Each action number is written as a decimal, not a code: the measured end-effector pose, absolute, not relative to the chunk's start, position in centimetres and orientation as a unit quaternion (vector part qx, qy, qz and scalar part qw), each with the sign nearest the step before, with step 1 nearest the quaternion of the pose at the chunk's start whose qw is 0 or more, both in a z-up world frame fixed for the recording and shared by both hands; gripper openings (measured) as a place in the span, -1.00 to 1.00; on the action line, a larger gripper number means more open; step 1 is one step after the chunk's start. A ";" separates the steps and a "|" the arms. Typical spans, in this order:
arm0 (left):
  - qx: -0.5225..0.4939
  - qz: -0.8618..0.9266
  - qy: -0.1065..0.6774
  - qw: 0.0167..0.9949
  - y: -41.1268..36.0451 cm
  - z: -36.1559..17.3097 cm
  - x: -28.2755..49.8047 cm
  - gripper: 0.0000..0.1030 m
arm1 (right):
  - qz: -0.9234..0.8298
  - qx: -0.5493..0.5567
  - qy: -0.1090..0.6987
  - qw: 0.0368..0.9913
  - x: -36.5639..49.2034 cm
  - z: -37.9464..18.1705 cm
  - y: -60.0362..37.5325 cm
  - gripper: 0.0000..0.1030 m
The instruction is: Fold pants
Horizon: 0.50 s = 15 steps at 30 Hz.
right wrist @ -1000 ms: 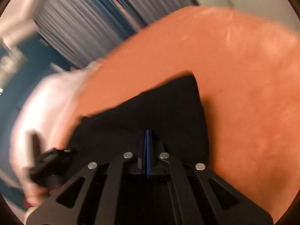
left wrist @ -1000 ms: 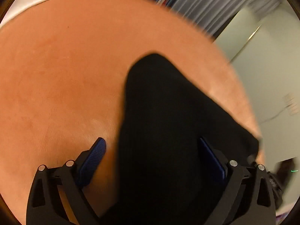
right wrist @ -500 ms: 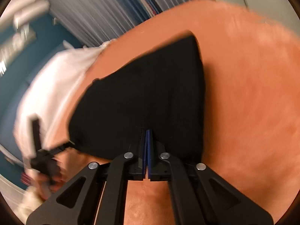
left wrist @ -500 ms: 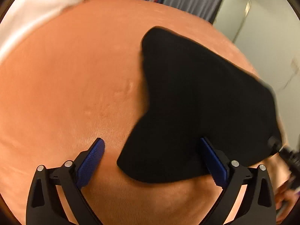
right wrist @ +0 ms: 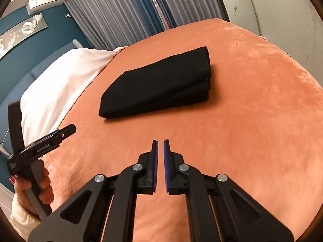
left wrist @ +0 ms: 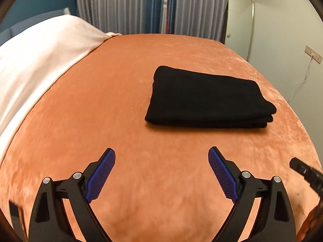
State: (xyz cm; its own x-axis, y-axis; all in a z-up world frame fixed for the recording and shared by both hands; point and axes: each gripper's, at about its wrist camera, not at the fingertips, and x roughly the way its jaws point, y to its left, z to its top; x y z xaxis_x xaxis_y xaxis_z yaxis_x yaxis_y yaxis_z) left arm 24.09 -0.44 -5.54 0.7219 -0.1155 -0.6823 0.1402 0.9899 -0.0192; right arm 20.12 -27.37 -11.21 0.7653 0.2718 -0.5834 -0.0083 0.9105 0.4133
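The black pants lie folded in a flat stack of layers on the orange bedspread. They also show in the right wrist view. My left gripper is wide open and empty, held back from the near edge of the pants. My right gripper has its blue pads a narrow gap apart with nothing between them, also back from the pants. The left gripper's body shows in the right wrist view, held in a hand.
A white pillow lies at the left end of the bed. Grey and blue curtains hang behind the bed. A mirror leans on the wall at the right. The bed's right edge drops off near a wall socket.
Both grippers have pulled back and up from the pants. The right gripper let go of the fabric and parted slightly. The pants now lie flat and folded on the bed.
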 end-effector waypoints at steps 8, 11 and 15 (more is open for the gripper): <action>0.074 -0.050 0.337 0.937 -1.9 -3.4 16.4 0.77 | 0.067 0.184 0.312 0.930 12.2 -9.7 -25.8 -0.89; 0.085 -0.052 0.336 0.937 -2.3 -3.3 14.1 0.77 | 0.061 0.185 0.315 0.929 10.3 -9.9 -25.6 -0.89; 0.088 -0.050 0.331 0.938 -2.7 -3.3 11.7 0.78 | 0.047 0.177 0.314 0.932 8.0 -9.6 -24.9 -0.89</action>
